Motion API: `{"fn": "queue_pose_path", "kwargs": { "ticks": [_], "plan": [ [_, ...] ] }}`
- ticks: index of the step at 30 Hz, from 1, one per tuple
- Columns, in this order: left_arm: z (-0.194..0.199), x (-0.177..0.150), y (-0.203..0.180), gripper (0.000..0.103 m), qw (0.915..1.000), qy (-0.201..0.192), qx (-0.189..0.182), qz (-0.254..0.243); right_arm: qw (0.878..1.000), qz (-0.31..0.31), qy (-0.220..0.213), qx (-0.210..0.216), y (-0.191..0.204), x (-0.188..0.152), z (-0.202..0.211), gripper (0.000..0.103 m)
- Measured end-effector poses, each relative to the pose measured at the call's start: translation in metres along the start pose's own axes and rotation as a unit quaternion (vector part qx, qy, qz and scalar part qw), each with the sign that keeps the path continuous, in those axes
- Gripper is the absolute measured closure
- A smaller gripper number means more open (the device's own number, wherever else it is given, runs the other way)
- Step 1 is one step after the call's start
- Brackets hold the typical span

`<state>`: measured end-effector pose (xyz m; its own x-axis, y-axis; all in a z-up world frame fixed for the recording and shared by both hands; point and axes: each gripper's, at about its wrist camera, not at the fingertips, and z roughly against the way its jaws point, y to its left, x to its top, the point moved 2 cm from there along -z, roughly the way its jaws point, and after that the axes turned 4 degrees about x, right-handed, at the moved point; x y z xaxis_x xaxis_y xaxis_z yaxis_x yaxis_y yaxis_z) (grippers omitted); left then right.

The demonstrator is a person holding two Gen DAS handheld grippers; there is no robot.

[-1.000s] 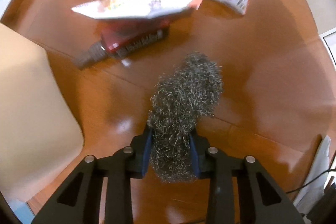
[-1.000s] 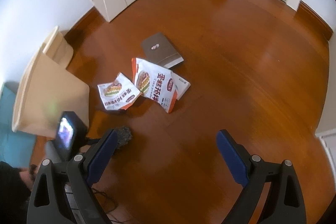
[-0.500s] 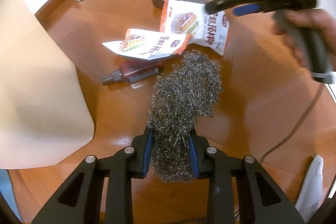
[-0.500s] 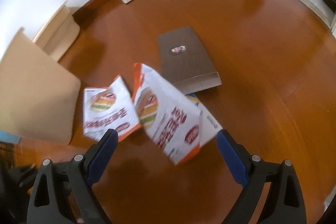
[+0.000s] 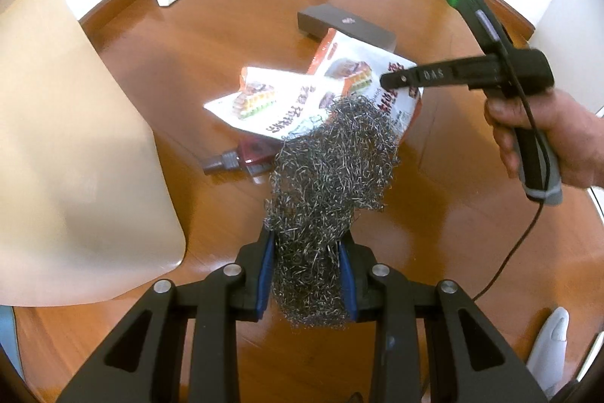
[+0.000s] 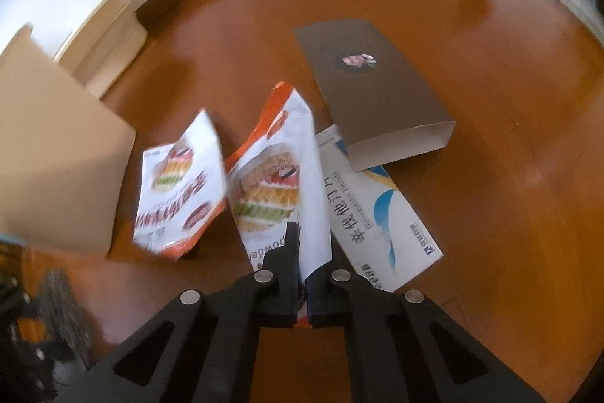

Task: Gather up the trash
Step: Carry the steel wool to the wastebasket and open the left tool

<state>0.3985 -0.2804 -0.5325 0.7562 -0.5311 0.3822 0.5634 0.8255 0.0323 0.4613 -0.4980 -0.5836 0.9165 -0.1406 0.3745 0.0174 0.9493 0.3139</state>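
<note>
We've got the left gripper (image 5: 306, 269) raised above the floor, jaws clamped on the steel wool (image 5: 328, 176). Our right gripper (image 6: 302, 274) is low, jaws pinched on a snack bag (image 6: 279, 176); bare right hand (image 5: 555, 138) wraps its handle.

Left wrist camera looks forward-down over floor (image 5: 472, 214) from near; right wrist camera hovers closer, facing down. Both share snack pouches (image 5: 287, 108) (image 6: 275, 184) and brown box (image 5: 347, 25) (image 6: 377, 93).

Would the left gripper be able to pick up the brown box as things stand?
Probably not: the left gripper is shut on the steel wool, and the snack bags lie between it and the brown box.
</note>
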Motion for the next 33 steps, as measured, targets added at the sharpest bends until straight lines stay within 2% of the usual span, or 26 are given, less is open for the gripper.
{"fn": "queue_pose_path", "kwargs": {
  "ticks": [6, 9, 14, 17, 22, 27, 30, 33],
  "plan": [
    [0.037, 0.013, 0.000, 0.074, 0.9996, -0.025, 0.005, 0.014, 1.000, -0.005, -0.023, -0.005, 0.016, -0.011, 0.055, 0.102],
    [0.074, 0.030, 0.005, 0.074, 0.9981, -0.051, 0.012, 0.034, 0.999, 0.012, -0.038, -0.016, 0.038, -0.014, 0.102, 0.102],
    [0.144, 0.058, 0.021, 0.074, 0.9943, -0.086, 0.020, 0.060, 0.995, 0.012, -0.092, -0.028, 0.078, -0.012, 0.201, 0.102],
    [0.183, 0.071, 0.044, 0.074, 0.9914, -0.101, 0.037, 0.075, 0.992, 0.018, -0.122, -0.031, 0.109, -0.011, 0.256, 0.102],
    [0.234, 0.090, 0.121, 0.074, 0.9841, -0.113, 0.089, 0.104, 0.986, 0.028, -0.162, -0.019, 0.165, -0.007, 0.333, 0.102],
    [0.244, 0.088, 0.196, 0.074, 0.9743, -0.107, 0.159, 0.117, 0.983, 0.049, -0.175, 0.000, 0.223, -0.007, 0.370, 0.102],
    [0.230, 0.076, 0.224, 0.074, 0.9713, -0.089, 0.171, 0.140, 0.983, 0.065, -0.171, 0.008, 0.252, -0.013, 0.376, 0.102],
    [0.205, 0.070, 0.225, 0.073, 0.9740, -0.063, 0.162, 0.146, 0.984, 0.072, -0.160, 0.009, 0.269, -0.010, 0.369, 0.102]
  ]
}}
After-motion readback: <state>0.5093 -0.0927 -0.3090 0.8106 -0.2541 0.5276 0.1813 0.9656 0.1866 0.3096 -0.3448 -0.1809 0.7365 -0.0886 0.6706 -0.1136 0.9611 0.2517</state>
